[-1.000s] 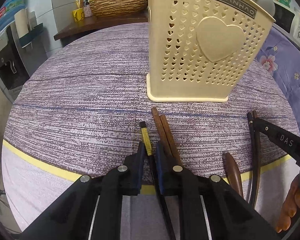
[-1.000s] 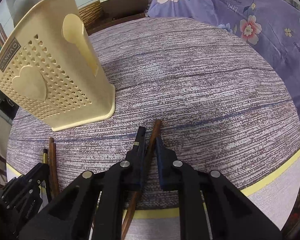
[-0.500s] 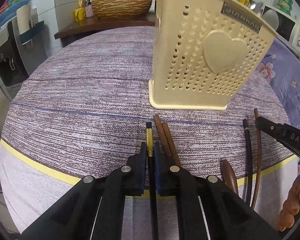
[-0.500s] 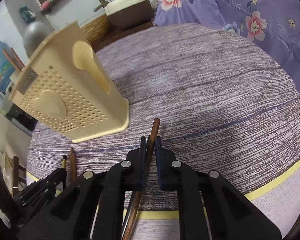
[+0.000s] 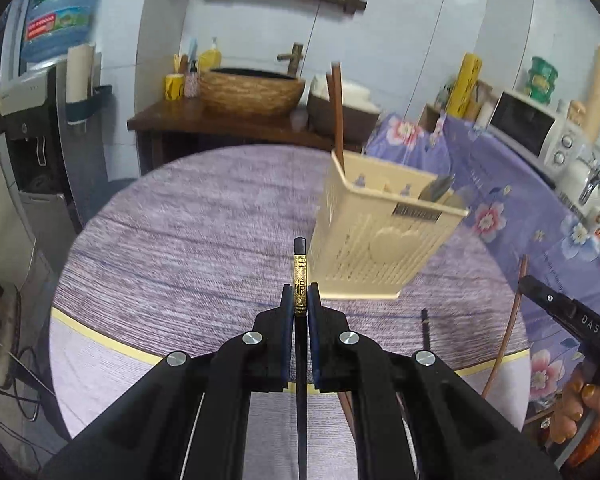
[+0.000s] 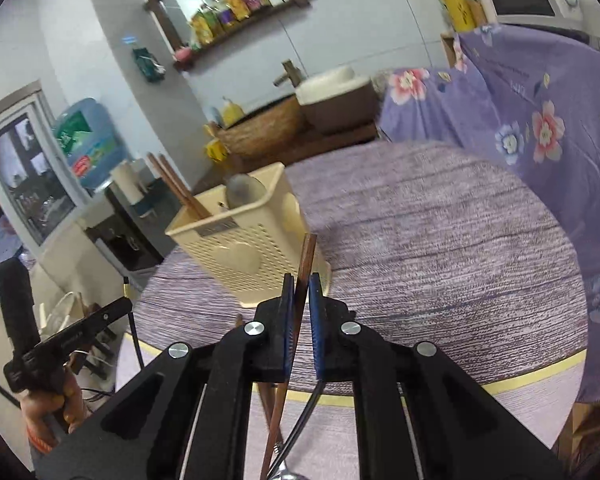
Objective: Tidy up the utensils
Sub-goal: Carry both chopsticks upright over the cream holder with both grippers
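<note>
Black chopstick (image 5: 300, 272) pinched between left gripper (image 5: 300, 300) pads.

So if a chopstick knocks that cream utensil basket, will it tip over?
Possibly. The cream basket looks like thin perforated plastic, so probably light. It stands tall on a narrow base, and chopsticks stick up from one side, so a high knock might tilt or slide it.

Both cameras ride just behind their own fingers, looking forward and somewhat downward over the round worktop (image 5: 188, 240). The left view faces the cream basket (image 5: 376, 256) from close range, with the sink shelf beyond. The right view, set further right, looks leftward across the same basket (image 6: 244, 248) (nearer its corner). Each catches the other hand-held gripper at its edge — shared ground is basket, worktop, far wall.
</note>
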The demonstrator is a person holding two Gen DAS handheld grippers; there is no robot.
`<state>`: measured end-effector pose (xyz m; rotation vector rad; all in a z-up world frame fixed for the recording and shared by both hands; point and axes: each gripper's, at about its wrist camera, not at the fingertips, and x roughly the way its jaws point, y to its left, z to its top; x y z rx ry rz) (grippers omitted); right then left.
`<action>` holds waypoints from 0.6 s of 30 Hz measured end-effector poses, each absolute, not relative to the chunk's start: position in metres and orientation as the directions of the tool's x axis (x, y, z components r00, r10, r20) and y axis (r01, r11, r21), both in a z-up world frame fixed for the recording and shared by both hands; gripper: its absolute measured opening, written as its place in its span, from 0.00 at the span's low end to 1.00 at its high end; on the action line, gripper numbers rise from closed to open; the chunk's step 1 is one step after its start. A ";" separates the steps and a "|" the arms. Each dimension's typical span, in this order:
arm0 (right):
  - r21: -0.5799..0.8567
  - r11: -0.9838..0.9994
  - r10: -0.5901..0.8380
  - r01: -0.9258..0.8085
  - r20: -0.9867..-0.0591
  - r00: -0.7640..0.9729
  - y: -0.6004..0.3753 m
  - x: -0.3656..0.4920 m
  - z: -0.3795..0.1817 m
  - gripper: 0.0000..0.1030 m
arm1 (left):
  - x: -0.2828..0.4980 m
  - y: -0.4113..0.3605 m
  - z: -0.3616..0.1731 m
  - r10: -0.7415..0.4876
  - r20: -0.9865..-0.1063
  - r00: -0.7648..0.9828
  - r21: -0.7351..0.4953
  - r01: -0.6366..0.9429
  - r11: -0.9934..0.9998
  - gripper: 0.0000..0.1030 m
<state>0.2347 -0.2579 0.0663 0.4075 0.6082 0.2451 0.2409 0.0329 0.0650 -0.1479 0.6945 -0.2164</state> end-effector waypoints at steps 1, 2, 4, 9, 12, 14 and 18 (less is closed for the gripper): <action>0.451 0.885 0.353 -0.116 -0.488 0.798 -0.260 0.230 0.072 0.07 | 0.237 0.036 0.071 -0.248 -0.605 0.757 -0.209 0.150 0.966 0.08; 0.460 0.879 0.365 -0.129 -0.472 0.802 -0.262 0.225 0.078 0.07 | 0.234 0.038 0.077 -0.251 -0.592 0.766 -0.211 0.153 0.965 0.08; 0.450 0.881 0.364 -0.144 -0.453 0.814 -0.263 0.216 0.088 0.07 | 0.228 0.043 0.086 -0.255 -0.570 0.781 -0.219 0.155 0.963 0.08; 0.438 0.885 0.365 -0.160 -0.436 0.823 -0.260 0.205 0.100 0.07 | 0.223 0.046 0.093 -0.248 -0.552 0.796 -0.212 0.154 0.965 0.08; 0.431 0.887 0.366 -0.167 -0.433 0.824 -0.259 0.203 0.104 0.07 | 0.220 0.048 0.095 -0.248 -0.546 0.800 -0.211 0.155 0.965 0.08; 0.424 0.889 0.368 -0.174 -0.433 0.823 -0.258 0.202 0.106 0.07 | 0.220 0.049 0.095 -0.249 -0.543 0.802 -0.212 0.156 0.965 0.08; 0.403 0.895 0.366 -0.189 -0.423 0.829 -0.256 0.199 0.116 0.07 | 0.218 0.054 0.098 -0.252 -0.536 0.806 -0.218 0.156 0.963 0.08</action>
